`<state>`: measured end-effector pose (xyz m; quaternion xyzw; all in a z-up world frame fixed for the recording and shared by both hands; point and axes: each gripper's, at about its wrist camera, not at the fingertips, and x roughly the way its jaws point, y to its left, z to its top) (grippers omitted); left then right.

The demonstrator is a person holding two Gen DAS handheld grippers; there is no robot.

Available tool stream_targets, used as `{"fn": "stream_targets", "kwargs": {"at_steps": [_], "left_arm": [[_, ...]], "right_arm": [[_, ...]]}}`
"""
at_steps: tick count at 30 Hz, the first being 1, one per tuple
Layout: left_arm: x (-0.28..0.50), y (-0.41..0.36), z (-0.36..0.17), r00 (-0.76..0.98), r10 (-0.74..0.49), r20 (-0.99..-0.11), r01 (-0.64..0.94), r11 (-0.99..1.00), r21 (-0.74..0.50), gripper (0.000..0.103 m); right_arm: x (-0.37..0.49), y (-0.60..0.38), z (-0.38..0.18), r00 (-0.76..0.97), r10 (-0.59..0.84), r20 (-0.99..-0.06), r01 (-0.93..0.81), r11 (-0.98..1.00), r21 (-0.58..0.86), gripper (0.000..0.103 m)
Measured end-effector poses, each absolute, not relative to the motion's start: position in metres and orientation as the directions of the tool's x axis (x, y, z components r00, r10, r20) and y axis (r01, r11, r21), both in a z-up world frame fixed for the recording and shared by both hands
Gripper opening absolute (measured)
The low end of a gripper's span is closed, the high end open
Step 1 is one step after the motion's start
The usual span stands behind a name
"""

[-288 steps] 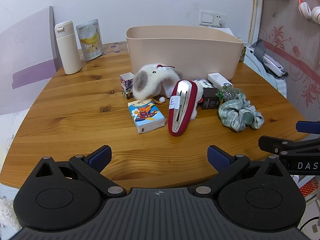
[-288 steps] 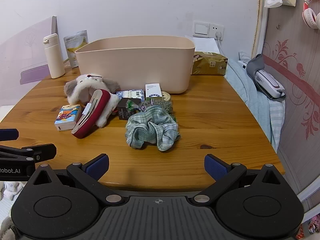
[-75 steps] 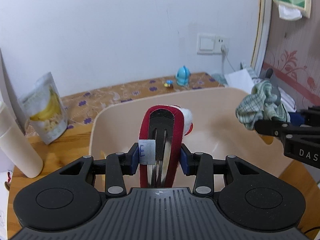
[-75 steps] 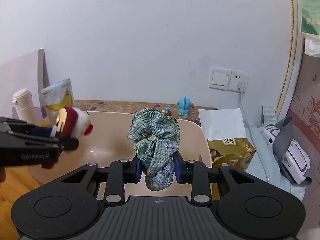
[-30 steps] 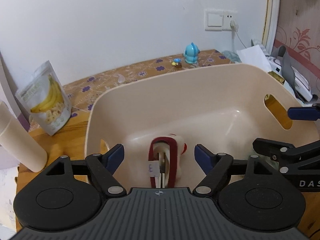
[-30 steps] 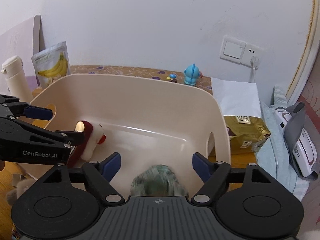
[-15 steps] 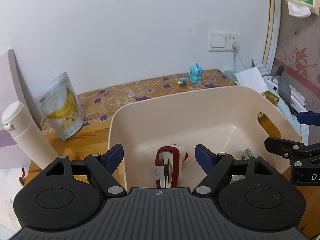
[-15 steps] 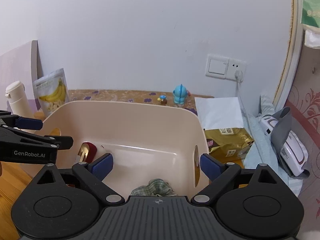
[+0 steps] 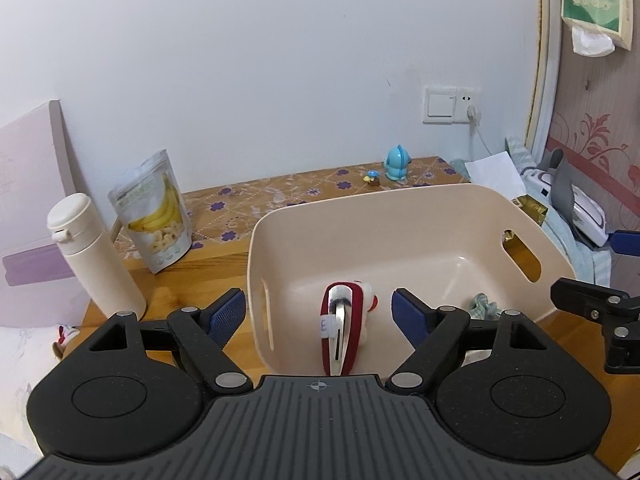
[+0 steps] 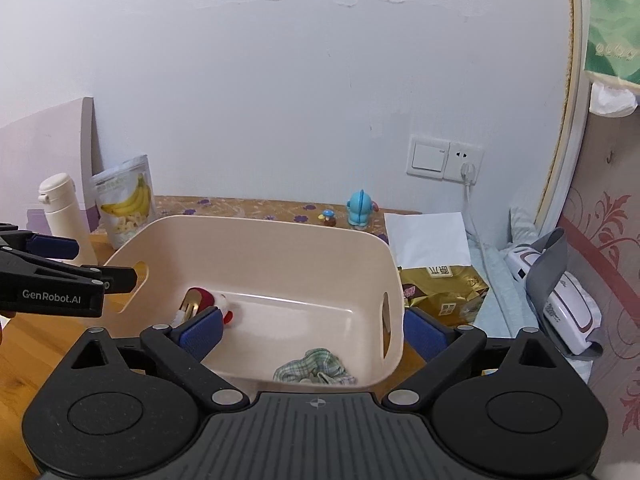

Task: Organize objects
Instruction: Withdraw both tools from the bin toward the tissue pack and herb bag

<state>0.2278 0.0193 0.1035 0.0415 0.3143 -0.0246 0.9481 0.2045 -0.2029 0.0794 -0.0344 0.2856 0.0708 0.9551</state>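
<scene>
2 grippers' fingers spread, empty; scrunchie [image 10: 316,368] clearer right view, clip [image 9: 341,330] left.

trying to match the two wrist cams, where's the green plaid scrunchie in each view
Left wrist: the green plaid scrunchie shows only partly, low right, on the floor of the beige bin, behind the claw's right finger.
Right wrist: green plaid scrunchie sits bottom centre, inside the bin near its front wall.
Shared landmark: the blue figurine on the ledge behind the bin.
</scene>
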Motion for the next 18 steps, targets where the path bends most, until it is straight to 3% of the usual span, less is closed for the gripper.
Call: {"fn": "stream_targets", "kwargs": {"at_steps": [18], "left_arm": [[0.171,0.035,0.092,0.802,-0.005,-0.598,0.038,0.998,0.042,0.082]], "right_arm": [[0.144,-0.214,0.072,0.832,0.104,-0.546,-0.140,0.990,-0.026,0.103]]}}
